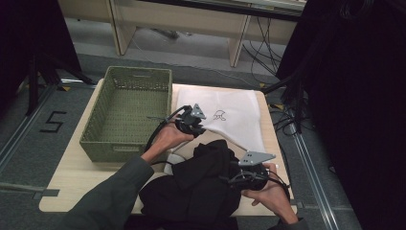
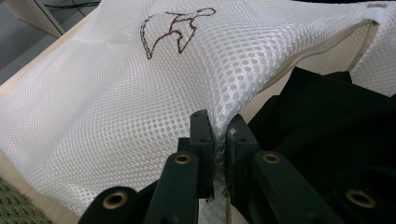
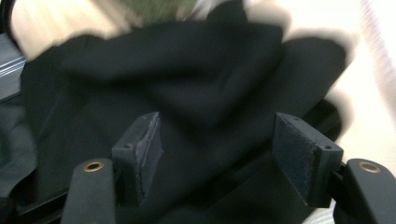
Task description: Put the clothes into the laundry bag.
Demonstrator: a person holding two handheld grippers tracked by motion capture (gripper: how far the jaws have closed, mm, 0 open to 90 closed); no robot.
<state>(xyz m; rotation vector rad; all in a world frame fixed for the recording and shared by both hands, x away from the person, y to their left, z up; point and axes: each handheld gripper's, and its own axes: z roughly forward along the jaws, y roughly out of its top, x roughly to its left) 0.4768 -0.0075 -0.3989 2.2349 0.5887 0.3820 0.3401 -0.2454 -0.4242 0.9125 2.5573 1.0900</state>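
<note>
A white mesh laundry bag (image 1: 229, 116) with a dark embroidered mark (image 2: 173, 29) lies flat on the table's far right. My left gripper (image 1: 197, 128) is shut on the bag's near edge (image 2: 218, 135), lifting it slightly along the zipped opening. A crumpled black garment (image 1: 201, 184) lies heaped at the table's front, touching the bag's opening (image 2: 327, 51). My right gripper (image 3: 219, 154) stands open right at the garment (image 3: 187, 79), with black cloth between and below its wide-apart jaws. In the high view the right gripper (image 1: 234, 179) sits at the heap's right side.
A green woven basket (image 1: 128, 112) stands empty on the table's left half. The wooden tabletop (image 1: 72, 177) shows bare in front of the basket. Black curtains and cables flank the table on the right; a stand's legs are at far left.
</note>
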